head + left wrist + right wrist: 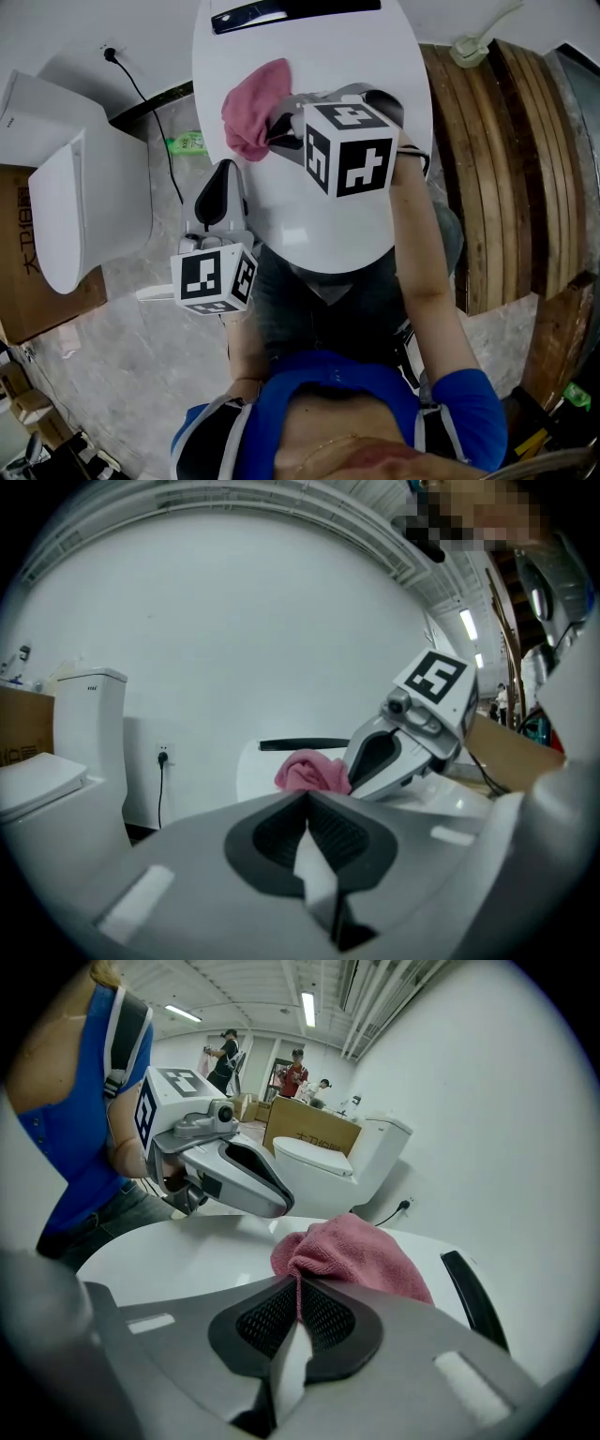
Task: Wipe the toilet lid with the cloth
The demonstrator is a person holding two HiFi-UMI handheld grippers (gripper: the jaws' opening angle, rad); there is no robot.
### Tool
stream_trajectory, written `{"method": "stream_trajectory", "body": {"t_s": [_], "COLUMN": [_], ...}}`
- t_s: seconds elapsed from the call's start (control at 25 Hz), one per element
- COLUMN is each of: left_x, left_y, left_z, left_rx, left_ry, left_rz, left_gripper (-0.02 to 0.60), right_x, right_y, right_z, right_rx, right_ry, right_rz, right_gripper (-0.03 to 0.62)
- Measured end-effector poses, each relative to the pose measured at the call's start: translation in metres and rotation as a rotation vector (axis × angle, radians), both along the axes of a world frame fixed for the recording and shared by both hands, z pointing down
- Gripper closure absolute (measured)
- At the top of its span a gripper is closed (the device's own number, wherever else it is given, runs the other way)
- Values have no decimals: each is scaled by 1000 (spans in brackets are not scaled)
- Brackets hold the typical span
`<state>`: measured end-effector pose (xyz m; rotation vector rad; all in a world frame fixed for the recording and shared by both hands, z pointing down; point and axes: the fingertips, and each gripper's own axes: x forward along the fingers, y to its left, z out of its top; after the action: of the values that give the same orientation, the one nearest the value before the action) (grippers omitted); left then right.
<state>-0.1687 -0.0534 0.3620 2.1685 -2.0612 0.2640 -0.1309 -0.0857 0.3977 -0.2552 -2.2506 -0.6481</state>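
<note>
The white toilet lid (356,56) is closed and lies flat in front of me. A crumpled pink cloth (253,108) rests on its left half. My right gripper (278,129) reaches across the lid from the right and is shut on the near edge of the cloth (352,1255), which bunches out past the jaw tips (298,1283). My left gripper (225,173) hangs beside the lid's front-left edge, its jaws shut with nothing between them (305,799). It points toward the cloth (309,772) and the right gripper (394,747).
A black hinge bar (281,11) crosses the back of the lid. A second white toilet (66,206) and a cardboard box (28,281) stand at the left. Wooden planks (506,159) lean at the right. A cord runs from a wall socket (112,54).
</note>
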Motion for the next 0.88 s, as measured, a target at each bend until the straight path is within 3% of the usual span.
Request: {"method": "stream_trajectory", "body": {"t_s": [0.32,0.88], "left_x": [9,14], "left_y": [-5,-10], "left_z": [1,9], "left_rx": [1,-50], "left_ry": [9,-45], "left_rz": [18,22], "left_gripper": [581,581], "right_x": [20,45], "right_y": [-10,-19], "right_z": [1,0], "right_rx": [-21,-38], "right_ry": [23,6], "right_rz": [62,117], "right_gripper": [582,582]}}
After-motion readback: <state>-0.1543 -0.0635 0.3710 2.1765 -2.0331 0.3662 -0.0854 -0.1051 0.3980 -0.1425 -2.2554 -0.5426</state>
